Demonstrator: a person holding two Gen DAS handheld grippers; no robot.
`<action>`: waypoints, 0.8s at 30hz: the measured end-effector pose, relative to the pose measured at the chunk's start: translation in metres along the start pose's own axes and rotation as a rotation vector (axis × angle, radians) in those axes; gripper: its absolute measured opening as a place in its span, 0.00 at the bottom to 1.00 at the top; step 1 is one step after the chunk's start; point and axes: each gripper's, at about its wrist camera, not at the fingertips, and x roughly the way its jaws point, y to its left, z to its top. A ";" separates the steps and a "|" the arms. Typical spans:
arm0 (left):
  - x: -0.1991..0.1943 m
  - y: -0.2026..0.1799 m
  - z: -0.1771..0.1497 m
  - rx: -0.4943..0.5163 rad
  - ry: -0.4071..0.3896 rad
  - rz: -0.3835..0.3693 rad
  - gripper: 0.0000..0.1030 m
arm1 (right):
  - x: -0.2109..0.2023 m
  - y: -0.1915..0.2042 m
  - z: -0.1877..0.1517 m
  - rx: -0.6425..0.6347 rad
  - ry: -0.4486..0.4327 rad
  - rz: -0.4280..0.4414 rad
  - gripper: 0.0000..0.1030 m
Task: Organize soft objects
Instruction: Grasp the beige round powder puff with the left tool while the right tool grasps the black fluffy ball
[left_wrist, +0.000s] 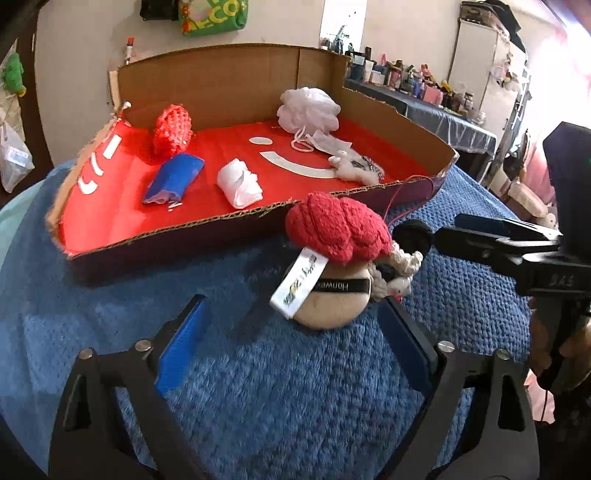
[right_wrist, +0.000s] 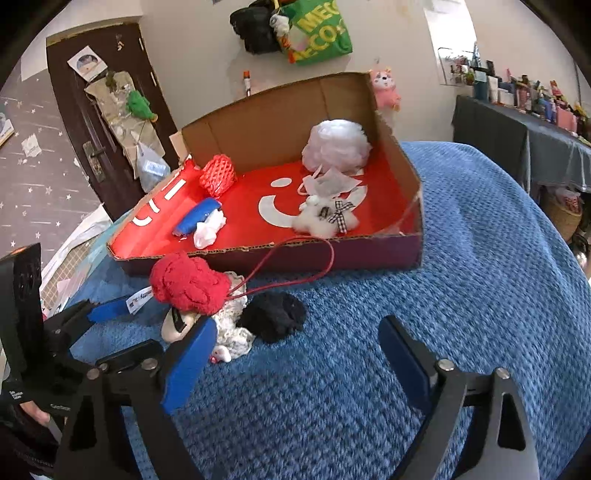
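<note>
I am holding both tongs open, gripping nothing. My left gripper (left_wrist: 291, 341) is facing the red-capped plush (left_wrist: 338, 232) beside the cardboard tray (left_wrist: 207, 225); only my right gripper (right_wrist: 295, 354) view is exposing the black pom-pom (right_wrist: 275, 315).

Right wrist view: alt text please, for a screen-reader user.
Open right gripper hovers over a blue blanket, near a red knitted toy and black fluffy item. Behind, a red-lined cardboard box holds more soft items.

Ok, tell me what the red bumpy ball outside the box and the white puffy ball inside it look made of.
Red bumpy ball: knitted yarn, matte, visible stitch ridges. White puffy ball: probably gathered plastic mesh, like a bath pouf; slightly translucent ruffles, cord loop.
</note>
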 end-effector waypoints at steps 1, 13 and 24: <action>0.002 0.001 0.002 -0.001 0.004 -0.006 0.83 | 0.005 0.000 0.003 -0.007 0.015 -0.002 0.85; 0.026 -0.002 0.013 0.019 0.087 -0.093 0.52 | 0.032 0.004 0.012 -0.032 0.093 0.065 0.46; 0.021 -0.009 0.015 0.039 0.063 -0.123 0.46 | 0.019 0.007 0.011 -0.049 0.041 0.073 0.29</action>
